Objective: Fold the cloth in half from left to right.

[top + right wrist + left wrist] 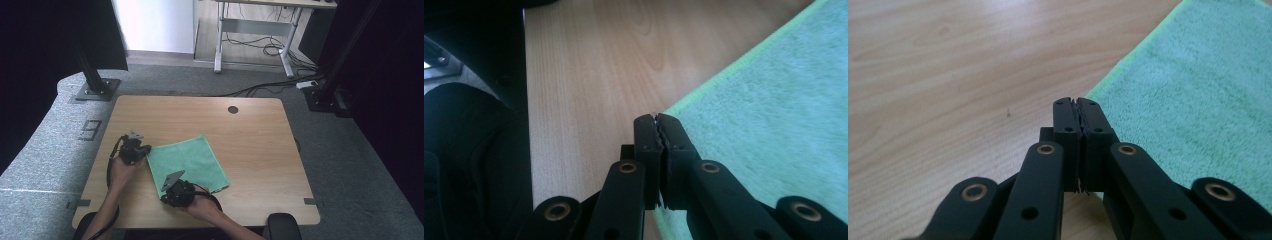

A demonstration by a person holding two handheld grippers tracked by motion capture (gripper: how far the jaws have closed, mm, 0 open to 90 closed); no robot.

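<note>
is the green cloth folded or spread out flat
Spread flat: the green cloth lies as one smooth, roughly square sheet on the table, with no visible folds.

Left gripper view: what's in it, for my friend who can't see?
Two black gripper fingers, pressed shut with nothing between them, hover at the edge of a fuzzy green cloth. The cloth lies flat on a light wooden table.

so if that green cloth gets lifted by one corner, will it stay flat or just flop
The green cloth will probably flop and drape: it lies limp and flat on the table, and its fuzzy pile looks like soft towelling. It seems light, being one thin layer. Pushed along the smooth wood, it would likely bunch up rather than slide whole.
</note>
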